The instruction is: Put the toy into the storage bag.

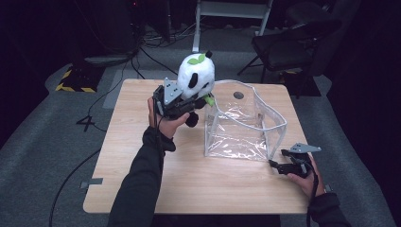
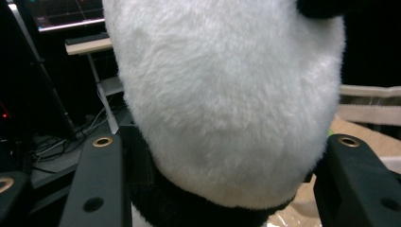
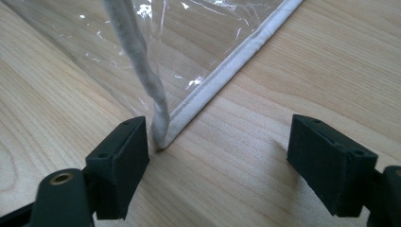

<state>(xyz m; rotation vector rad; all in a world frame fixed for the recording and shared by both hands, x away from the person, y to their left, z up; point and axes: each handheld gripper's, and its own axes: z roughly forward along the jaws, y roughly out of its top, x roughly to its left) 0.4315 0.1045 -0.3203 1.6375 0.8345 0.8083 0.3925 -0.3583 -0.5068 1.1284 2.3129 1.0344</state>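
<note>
A white and black plush panda (image 1: 196, 75) with a green leaf on its head is held up above the table's far left part. My left gripper (image 1: 191, 105) is shut on the panda's lower body; its white fur (image 2: 227, 94) bulges between the two jaws. A clear plastic bag (image 1: 241, 124) with white piping stands open just right of the panda. My right gripper (image 1: 274, 165) rests open on the wood at the bag's near right corner (image 3: 161, 137), its left jaw beside the white corner seam.
The wooden table (image 1: 189, 189) has bare room in front and to the left. A small dark disc (image 1: 239, 95) lies behind the bag. A black chair (image 1: 288, 45) and floor cables sit beyond the table.
</note>
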